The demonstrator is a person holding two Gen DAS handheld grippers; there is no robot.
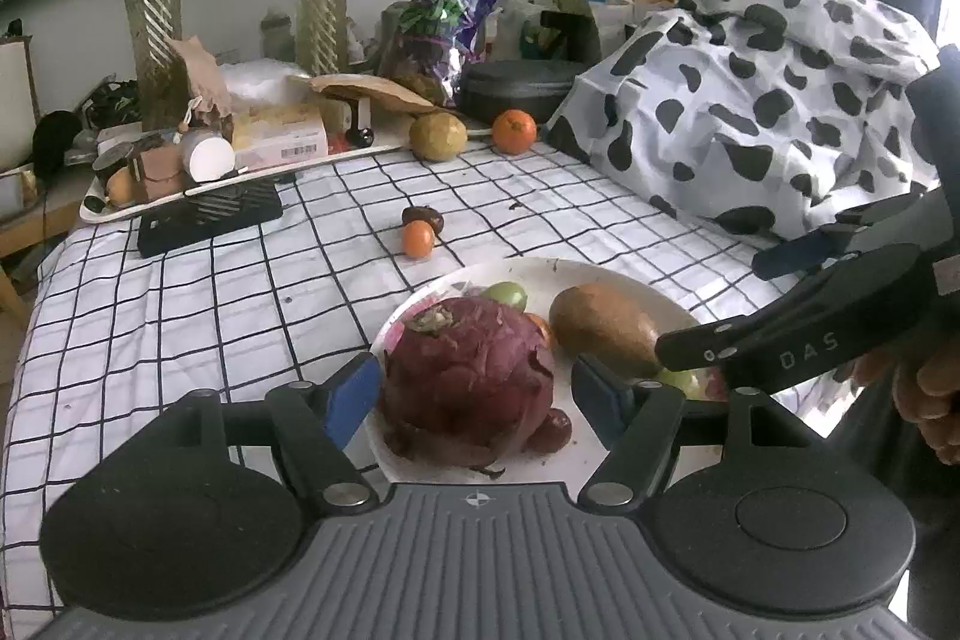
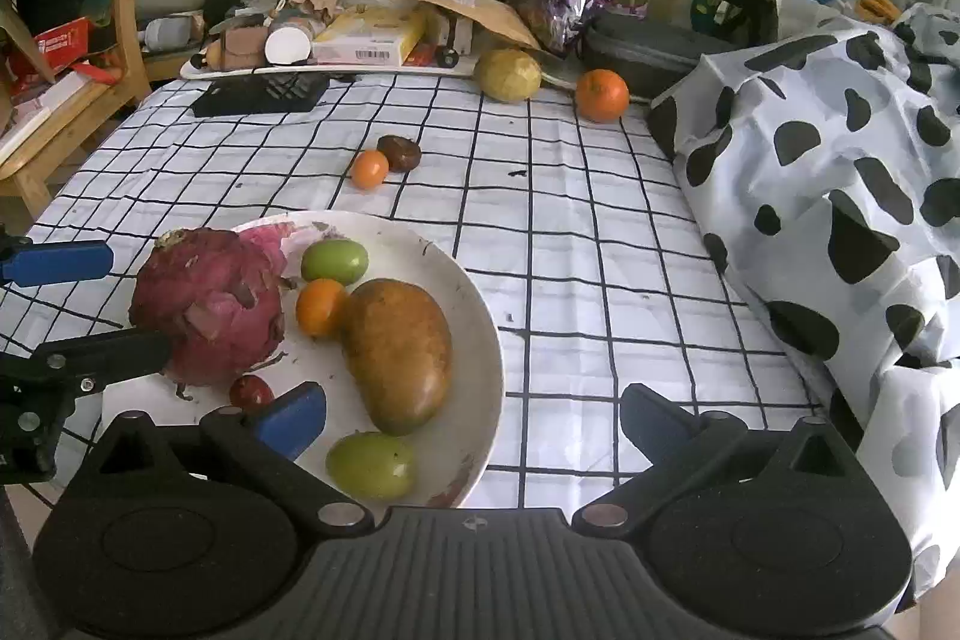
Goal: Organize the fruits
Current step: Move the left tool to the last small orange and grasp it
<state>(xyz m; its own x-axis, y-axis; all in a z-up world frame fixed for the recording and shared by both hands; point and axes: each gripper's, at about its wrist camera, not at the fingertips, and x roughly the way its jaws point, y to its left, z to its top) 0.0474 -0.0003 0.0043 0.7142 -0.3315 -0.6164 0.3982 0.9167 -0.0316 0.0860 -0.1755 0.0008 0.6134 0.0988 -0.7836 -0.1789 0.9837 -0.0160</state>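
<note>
Left wrist: L tongs (image 1: 474, 394) open astride dragon fruit (image 1: 468, 376) on plate (image 1: 576, 451); R tongs (image 2: 474, 415) open.

The left tongs (image 1: 480, 394) are held low and level, blue-padded fingers (image 1: 351, 394) spread wide apart. Just to their right, the right tongs (image 2: 474, 424) hover at about the same height, angled across the front, fingers (image 2: 291, 418) likewise parted and gripping nothing. A bare hand (image 1: 936, 400) shows behind the right tongs, wrapped around their handle.
</note>
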